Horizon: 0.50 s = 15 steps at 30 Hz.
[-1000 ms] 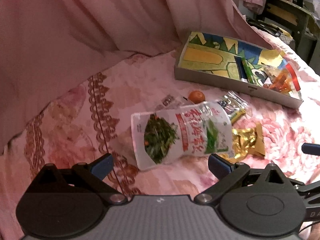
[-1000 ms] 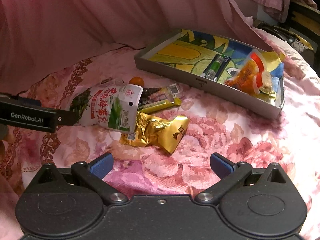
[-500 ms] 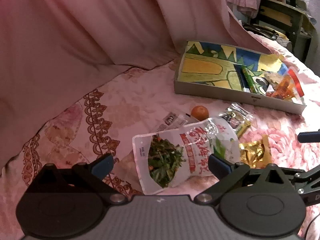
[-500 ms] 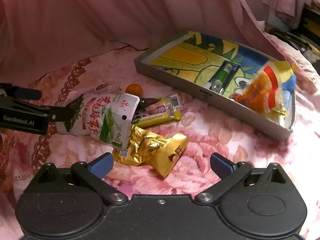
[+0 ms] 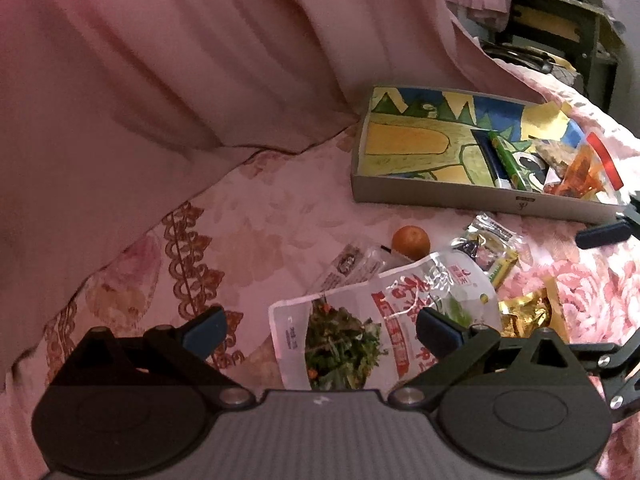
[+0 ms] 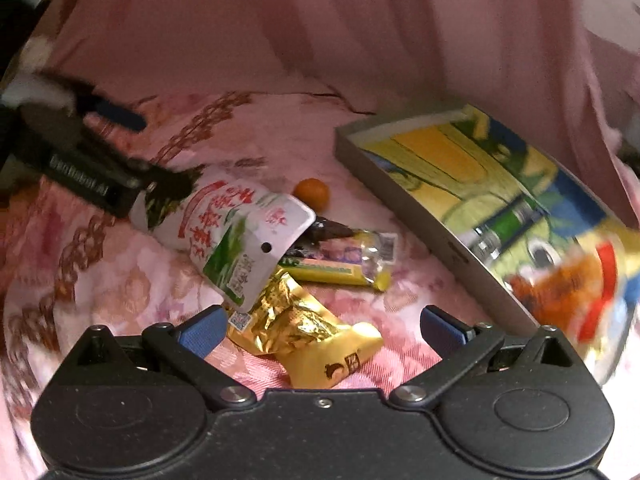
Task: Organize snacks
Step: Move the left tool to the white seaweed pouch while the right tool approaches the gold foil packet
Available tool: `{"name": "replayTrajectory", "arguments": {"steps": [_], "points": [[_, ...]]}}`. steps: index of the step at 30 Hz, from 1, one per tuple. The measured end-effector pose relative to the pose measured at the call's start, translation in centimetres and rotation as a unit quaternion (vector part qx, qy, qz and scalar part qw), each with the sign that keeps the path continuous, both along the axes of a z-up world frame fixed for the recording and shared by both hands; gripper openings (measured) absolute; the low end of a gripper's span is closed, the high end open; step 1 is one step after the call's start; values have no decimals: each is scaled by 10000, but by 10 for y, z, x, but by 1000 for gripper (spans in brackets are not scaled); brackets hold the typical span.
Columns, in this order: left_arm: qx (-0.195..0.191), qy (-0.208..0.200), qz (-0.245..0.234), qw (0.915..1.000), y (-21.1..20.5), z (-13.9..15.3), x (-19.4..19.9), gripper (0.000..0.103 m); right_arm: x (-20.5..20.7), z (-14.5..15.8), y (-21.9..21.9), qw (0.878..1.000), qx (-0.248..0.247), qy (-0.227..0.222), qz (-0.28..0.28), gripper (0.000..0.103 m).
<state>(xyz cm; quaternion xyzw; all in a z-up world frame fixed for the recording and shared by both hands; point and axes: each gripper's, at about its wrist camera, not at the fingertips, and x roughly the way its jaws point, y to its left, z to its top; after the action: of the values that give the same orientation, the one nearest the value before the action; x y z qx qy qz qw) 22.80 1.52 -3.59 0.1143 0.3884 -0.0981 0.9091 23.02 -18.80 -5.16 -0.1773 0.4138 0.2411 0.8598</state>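
Observation:
Loose snacks lie on a pink flowered bedspread. A white pickled-vegetable pouch sits just ahead of my left gripper, which is open, its right finger over the pouch. A crumpled gold packet lies between the fingers of my open right gripper. A small orange, a yellow-green packet and a clear wrapper lie beside the pouch. The grey tray with a cartoon lining holds a green tube and an orange-red snack bag.
A pink curtain hangs behind the bedspread and tray. Dark furniture stands at the far right. In the right wrist view the left gripper's body reaches in from the left, at the pouch's end. That view is blurred toward the right.
My left gripper has drawn in over the white pouch. My right gripper has closed in on the gold packet and swung left, leaving the tray at the right edge.

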Motion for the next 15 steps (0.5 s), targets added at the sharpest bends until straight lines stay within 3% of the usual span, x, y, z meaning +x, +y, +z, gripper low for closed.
{"name": "replayTrajectory", "arguments": {"steps": [8, 15], "points": [[339, -127, -299, 9989, -8, -3, 4, 103, 19, -17, -1, 9985, 41, 327, 433, 102], [409, -316, -1105, 9925, -11, -1, 2, 103, 28, -28, 0, 9953, 47, 555, 792, 102]]}}
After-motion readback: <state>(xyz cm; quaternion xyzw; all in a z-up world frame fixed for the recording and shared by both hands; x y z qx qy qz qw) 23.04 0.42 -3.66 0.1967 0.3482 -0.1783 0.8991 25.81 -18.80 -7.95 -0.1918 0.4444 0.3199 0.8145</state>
